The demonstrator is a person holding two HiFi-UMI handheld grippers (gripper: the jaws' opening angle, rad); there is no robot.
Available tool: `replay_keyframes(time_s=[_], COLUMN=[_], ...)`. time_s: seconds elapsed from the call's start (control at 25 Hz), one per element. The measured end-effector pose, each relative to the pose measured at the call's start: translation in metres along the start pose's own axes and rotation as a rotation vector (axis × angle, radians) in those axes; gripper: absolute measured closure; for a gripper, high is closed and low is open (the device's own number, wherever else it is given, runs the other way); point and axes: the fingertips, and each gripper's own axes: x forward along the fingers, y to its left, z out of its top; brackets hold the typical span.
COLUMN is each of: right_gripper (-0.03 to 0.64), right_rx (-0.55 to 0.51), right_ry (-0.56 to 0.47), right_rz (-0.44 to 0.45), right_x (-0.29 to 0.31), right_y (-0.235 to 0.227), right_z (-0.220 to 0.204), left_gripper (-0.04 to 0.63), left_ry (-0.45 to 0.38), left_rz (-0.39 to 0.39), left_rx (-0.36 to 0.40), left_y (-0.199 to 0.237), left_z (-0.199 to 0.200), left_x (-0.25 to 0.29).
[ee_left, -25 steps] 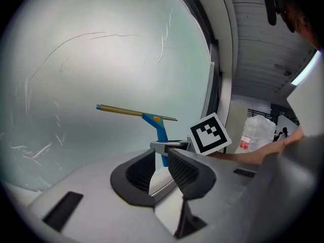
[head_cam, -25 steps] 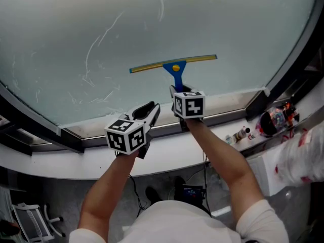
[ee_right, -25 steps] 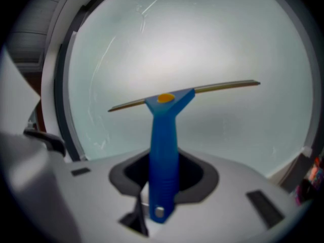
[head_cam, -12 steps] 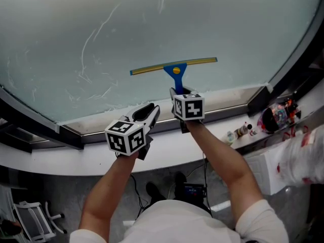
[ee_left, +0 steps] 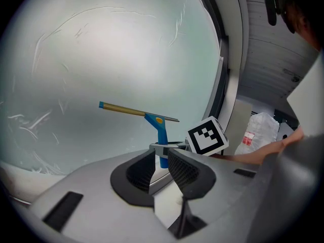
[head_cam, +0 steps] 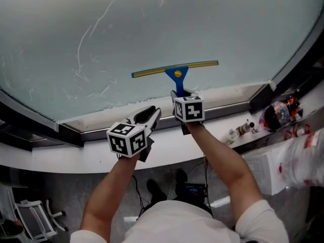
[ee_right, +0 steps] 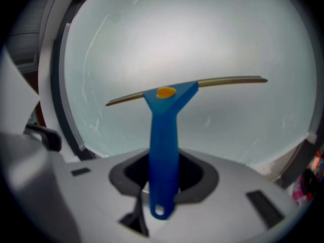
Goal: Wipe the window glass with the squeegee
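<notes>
Nearest the person, the left gripper (ee_left: 161, 160) hangs over the white sill (head_cam: 223, 101) with its jaws a narrow gap apart and nothing between them. Just beside it, the right gripper (ee_right: 163, 182) is clamped on the blue handle of the squeegee (ee_right: 164, 128), whose lower end pokes out below the jaws. Farther off, the blade lies level across the lower window glass (head_cam: 212, 24). In the head view the marker cube hides the right jaws, and blade contact cannot be judged.
</notes>
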Motion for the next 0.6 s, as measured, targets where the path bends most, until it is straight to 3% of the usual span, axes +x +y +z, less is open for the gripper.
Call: replay_keyframes(time_s=[0.6], right_gripper=[0.480], right_rx=[-0.012], right_ry=[0.098], right_rz=[-0.020], right_x=[0.023], right_y=[-0.011], right_z=[-0.056], left_gripper=[0.494], left_ry=[0.052], left_rz=[-0.002], left_rx=[-0.034], left_y=[0.008], left_z=[-0.029], left_x=[0.012])
